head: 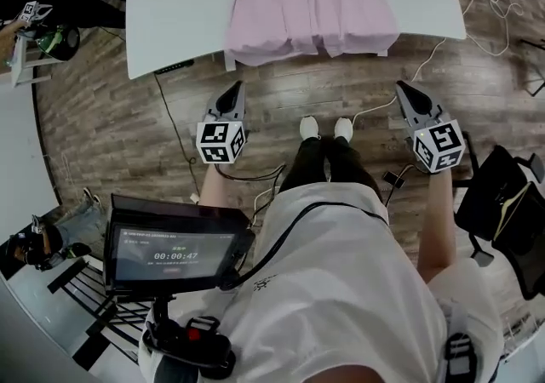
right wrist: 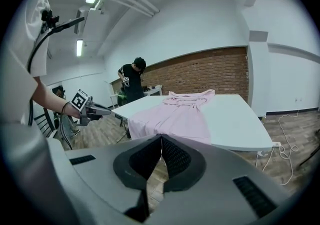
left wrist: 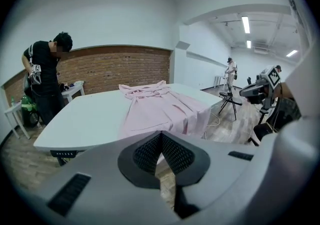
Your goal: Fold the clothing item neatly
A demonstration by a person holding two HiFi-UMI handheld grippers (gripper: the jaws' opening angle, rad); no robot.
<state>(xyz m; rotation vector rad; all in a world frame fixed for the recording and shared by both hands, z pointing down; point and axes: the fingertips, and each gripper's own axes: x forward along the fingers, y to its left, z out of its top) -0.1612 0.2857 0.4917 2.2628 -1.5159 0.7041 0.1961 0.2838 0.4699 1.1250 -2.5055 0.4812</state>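
A pink dress [head: 311,2] lies spread on the white table [head: 183,7], its hem hanging over the near edge. The left gripper view shows the dress [left wrist: 160,109] ahead on the table [left wrist: 85,116], and so does the right gripper view, where the dress [right wrist: 177,114] lies on the tabletop [right wrist: 235,119]. My left gripper [head: 232,94] is held low in front of the table, short of the hem, shut and empty. My right gripper [head: 407,94] is level with it at the right, also shut with nothing in it. Each is apart from the cloth.
A person in black [left wrist: 46,81] stands by a small side table at the far left. Cables [head: 490,11] trail on the wooden floor right of the table. A black bag [head: 502,202] sits at my right. A tripod [left wrist: 231,101] stands beyond the table's right end.
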